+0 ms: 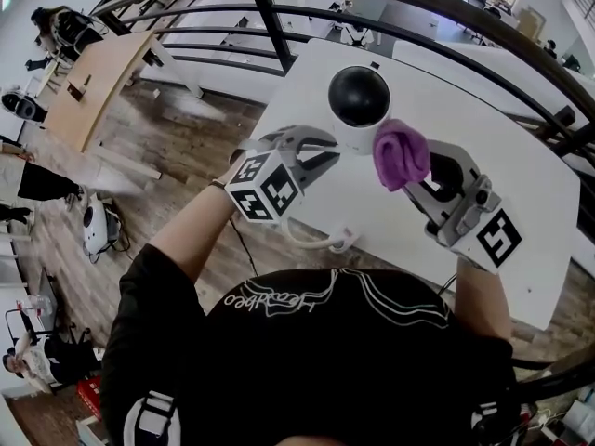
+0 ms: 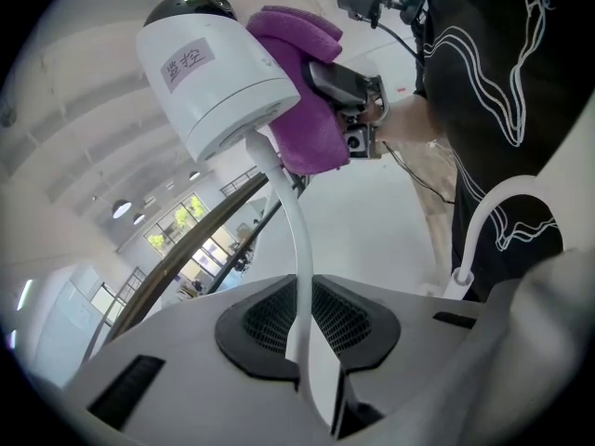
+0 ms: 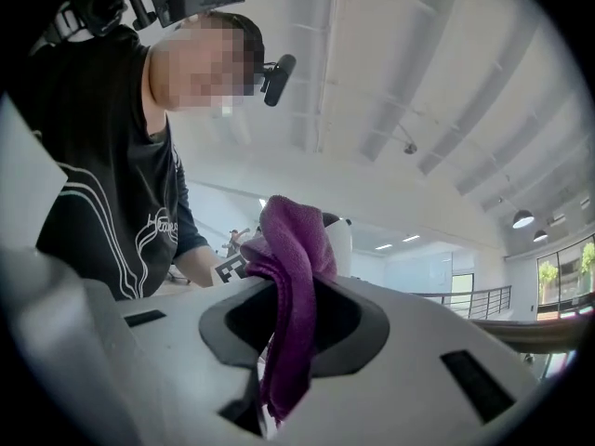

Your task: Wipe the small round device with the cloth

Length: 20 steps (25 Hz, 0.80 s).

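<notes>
The small round device is white with a black dome and stands near the back of the white table. A white cable runs from its base. My left gripper reaches the device's left side and is shut on that cable, which passes between its pads. My right gripper is shut on a bunched purple cloth. The cloth presses against the device's right side. In the right gripper view the cloth hangs from the jaws and hides most of the device.
A black curved railing runs close behind the table. A wooden table and people stand on the floor at the left. The white table's near edge lies just in front of the person's body.
</notes>
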Each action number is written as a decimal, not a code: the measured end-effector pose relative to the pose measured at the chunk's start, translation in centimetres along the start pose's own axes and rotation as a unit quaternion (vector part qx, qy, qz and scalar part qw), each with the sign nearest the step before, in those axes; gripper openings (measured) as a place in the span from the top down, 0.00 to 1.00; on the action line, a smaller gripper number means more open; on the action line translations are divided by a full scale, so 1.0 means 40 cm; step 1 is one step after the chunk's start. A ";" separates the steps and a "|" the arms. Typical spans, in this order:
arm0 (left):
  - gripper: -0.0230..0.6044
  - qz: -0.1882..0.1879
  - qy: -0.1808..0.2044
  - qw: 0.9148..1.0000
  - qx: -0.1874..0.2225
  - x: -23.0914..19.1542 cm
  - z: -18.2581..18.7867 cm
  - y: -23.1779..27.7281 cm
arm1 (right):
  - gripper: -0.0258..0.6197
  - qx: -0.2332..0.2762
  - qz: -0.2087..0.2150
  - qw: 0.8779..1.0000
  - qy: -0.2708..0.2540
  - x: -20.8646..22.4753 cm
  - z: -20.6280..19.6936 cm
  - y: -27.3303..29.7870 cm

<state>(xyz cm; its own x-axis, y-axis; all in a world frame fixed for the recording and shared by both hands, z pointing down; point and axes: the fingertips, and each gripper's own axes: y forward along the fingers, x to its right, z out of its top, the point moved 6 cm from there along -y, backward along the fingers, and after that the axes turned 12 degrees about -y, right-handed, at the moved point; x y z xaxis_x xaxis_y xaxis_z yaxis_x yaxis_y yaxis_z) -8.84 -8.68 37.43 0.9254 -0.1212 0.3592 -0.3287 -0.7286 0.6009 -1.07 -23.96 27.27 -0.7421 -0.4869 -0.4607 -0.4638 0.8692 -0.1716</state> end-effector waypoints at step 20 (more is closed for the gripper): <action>0.87 0.004 -0.004 1.000 0.020 0.004 -0.011 0.011 | 0.86 -0.078 0.047 0.994 -0.058 -0.085 -0.007 -0.038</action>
<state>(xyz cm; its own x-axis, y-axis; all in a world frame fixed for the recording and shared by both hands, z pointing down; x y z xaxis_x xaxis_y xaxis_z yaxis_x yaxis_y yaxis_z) -8.93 -8.71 38.06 0.9239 -0.1323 0.3591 -0.3288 -0.7543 0.5682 2.02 -23.66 29.32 -0.7295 -0.3832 -0.5665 -0.4707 0.8822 0.0093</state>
